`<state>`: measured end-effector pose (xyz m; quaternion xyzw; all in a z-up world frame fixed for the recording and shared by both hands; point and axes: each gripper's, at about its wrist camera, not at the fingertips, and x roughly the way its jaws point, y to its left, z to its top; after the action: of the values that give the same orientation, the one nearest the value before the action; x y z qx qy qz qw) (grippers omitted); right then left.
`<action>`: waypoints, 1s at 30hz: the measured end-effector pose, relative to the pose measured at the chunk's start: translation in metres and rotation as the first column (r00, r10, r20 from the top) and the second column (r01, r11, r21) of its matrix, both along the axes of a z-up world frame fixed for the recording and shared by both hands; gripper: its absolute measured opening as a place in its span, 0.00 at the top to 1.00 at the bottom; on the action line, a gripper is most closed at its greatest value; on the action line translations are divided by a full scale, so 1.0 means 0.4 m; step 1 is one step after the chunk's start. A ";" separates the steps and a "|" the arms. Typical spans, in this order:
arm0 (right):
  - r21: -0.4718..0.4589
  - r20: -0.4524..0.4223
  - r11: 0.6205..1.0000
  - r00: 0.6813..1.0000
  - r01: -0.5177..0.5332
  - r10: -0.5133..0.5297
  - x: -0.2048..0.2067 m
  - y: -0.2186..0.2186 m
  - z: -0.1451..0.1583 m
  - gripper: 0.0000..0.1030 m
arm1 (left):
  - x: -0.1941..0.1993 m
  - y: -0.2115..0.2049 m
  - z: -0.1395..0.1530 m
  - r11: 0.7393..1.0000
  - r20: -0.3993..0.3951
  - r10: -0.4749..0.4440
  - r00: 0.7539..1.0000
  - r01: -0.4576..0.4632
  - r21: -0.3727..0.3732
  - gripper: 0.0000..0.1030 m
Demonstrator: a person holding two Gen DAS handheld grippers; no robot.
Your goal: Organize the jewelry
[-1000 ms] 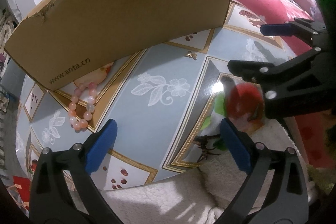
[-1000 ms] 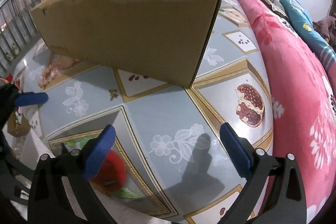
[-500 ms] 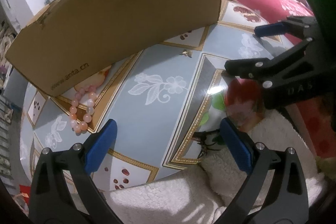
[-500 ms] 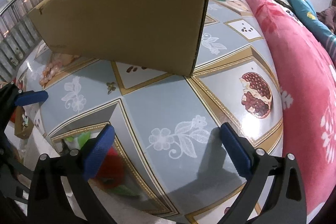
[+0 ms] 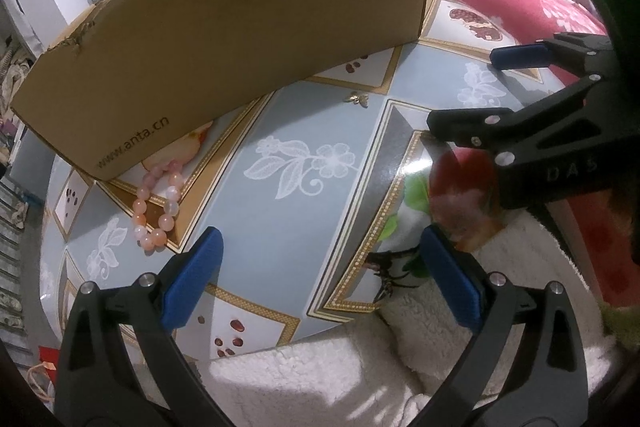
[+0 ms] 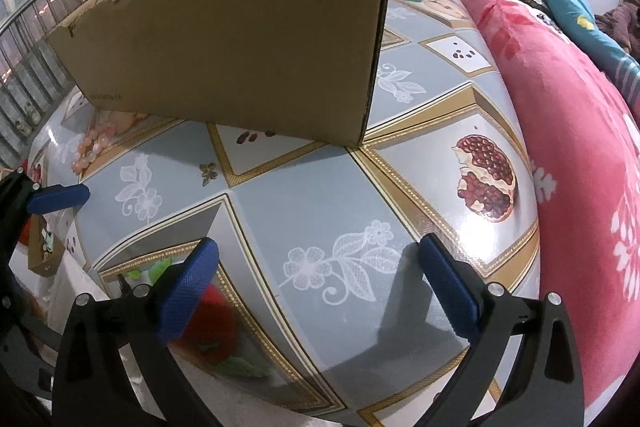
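Inspector: Your left hand-held gripper point(image 5: 318, 263) is spread wide, nothing between its blue pads. Your right hand-held gripper point(image 6: 318, 269) is likewise spread and empty. Both hang just above the near edge of the tabletop point(image 5: 256, 211).

Operator: Where is the jewelry?

Inspector: One bead bracelet point(image 5: 158, 205), pink and orange, lies flat ahead and to the left of your left hand-held gripper, just past its left pad. Its loop is stretched into an oval; the long axis runs away from you, from the near end by the pad up to the far end, which tucks under the lower edge of the cardboard box point(image 5: 240, 11). From your right hand-held gripper the same bracelet point(image 6: 90, 149) sits far to the left, beyond the left one's blue pad.

Operator: Anything else to count?

Inspector: One small gold butterfly piece point(image 5: 357, 99), ahead of your left hand-held gripper and slightly right, lying flat just short of the box. From your right hand-held gripper it point(image 6: 208, 173) is ahead and left. I cannot tell whether it is loose or printed on the cloth. One box, open-topped, with a torn upper edge. A pink blanket point(image 6: 580, 155) lies to the right of your right hand-held gripper.
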<state>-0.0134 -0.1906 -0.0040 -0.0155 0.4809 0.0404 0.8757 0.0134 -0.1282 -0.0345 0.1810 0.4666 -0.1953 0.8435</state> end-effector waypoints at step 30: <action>-0.001 0.038 1.000 0.999 0.022 -0.022 -0.014 0.003 -0.005 0.06 | -0.012 0.143 0.095 0.991 0.178 0.068 0.982 -0.046 -0.125 0.08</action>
<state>-0.0191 -0.1895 -0.0062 -0.0115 0.4643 0.0301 0.8851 0.0084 -0.0708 0.0034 0.1333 0.3797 -0.1813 0.8973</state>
